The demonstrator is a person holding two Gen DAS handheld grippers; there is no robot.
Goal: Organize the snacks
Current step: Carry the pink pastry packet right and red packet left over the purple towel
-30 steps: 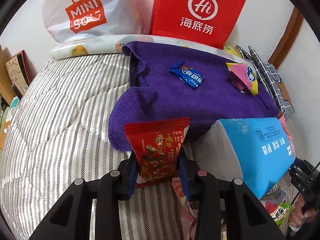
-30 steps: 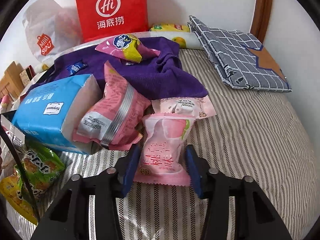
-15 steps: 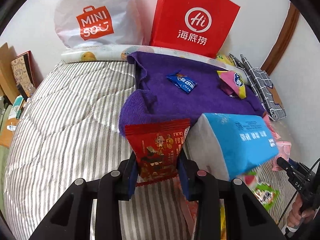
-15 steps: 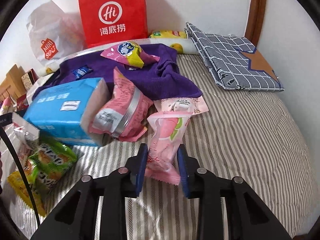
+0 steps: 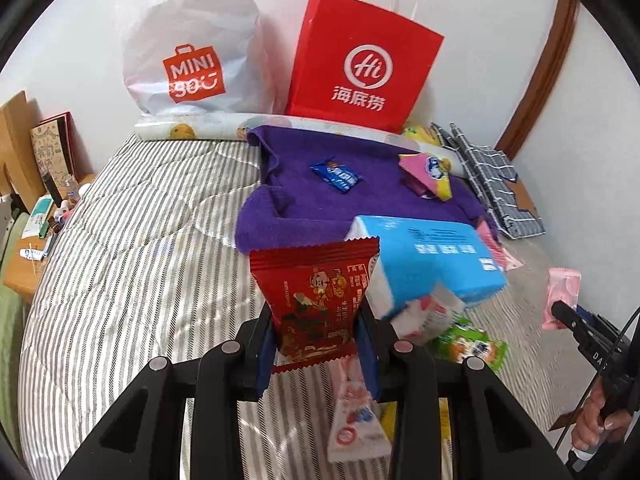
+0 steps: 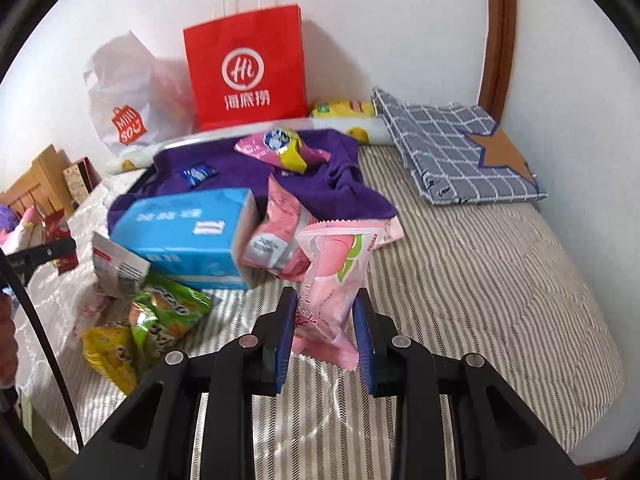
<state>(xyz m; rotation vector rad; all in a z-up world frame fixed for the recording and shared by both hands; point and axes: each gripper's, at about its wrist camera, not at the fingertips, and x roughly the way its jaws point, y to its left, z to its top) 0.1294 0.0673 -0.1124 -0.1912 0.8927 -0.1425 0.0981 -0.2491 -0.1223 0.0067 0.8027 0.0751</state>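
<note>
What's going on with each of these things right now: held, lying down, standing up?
Left hand-held gripper: shut on red packet.
Right hand-held gripper: shut on pink packet.
Red bag: upright.
White bag: upright.
Tissue pack: lying on bed.
Purple towel: rumpled.
Small blue packet: lying on purple towel.

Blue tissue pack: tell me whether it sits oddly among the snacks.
The blue tissue pack is not a snack, yet it lies tilted on the purple towel's edge amid packets, with a pink pouch leaning against its end.
</note>
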